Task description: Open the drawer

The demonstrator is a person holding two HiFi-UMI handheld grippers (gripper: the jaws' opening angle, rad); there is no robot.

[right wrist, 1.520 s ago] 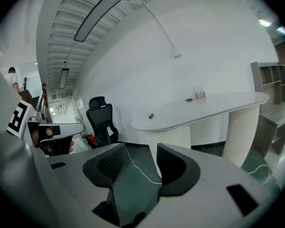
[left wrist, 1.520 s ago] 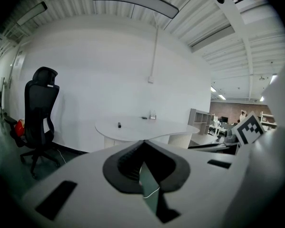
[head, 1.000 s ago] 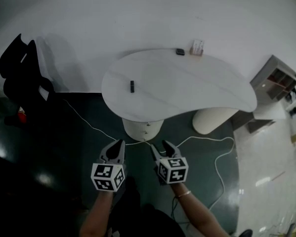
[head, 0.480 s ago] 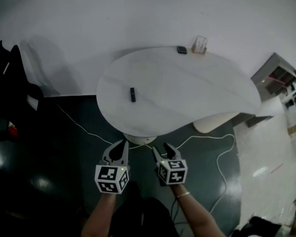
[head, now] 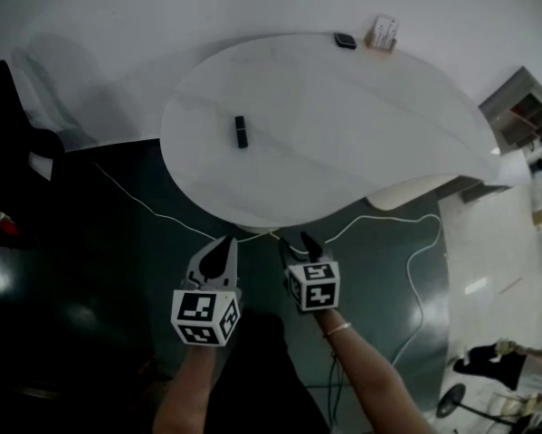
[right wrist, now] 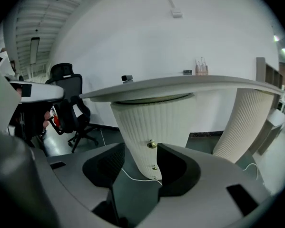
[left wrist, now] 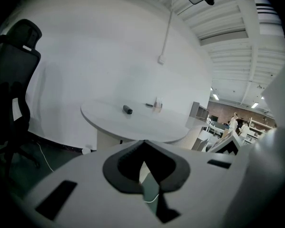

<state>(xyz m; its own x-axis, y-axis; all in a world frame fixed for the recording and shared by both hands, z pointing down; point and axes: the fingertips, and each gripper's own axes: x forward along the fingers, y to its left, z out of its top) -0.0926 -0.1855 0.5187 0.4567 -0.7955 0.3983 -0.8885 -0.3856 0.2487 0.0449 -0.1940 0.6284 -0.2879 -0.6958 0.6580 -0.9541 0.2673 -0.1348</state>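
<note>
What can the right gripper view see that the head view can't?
Only the right gripper view shows the table's ribbed leg with its small brass knobs, seen between the open right tongs. Only the head view shows both marker cubes, the person's arms and the tabletop from above. Both show the white table, the black chair and the white cable on the floor.

Black chair (head: 17, 134) cropped at left edge
</note>
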